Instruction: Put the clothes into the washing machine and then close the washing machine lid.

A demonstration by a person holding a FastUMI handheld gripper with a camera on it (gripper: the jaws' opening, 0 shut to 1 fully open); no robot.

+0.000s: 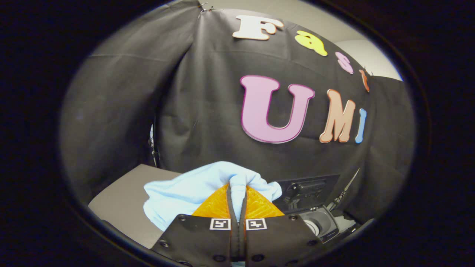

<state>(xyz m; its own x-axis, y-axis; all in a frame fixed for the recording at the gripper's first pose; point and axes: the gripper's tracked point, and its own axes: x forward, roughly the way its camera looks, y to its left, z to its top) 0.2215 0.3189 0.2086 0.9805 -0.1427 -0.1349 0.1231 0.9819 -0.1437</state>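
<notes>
Tool (pixel 237 198) pinches pale blue garment (pixel 193 191) (bunched), washing machine (pixel 319 222) just beyond.

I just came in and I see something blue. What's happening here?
A person is holding tongs that are pinched shut on a light blue piece of clothing, with a fold of the cloth squeezed between the two fingers. The cloth bunches up just ahead of them, over a grey table. Off to the right, lower down, is the washing machine with its lid standing open. The clothing is not in it yet.
</notes>
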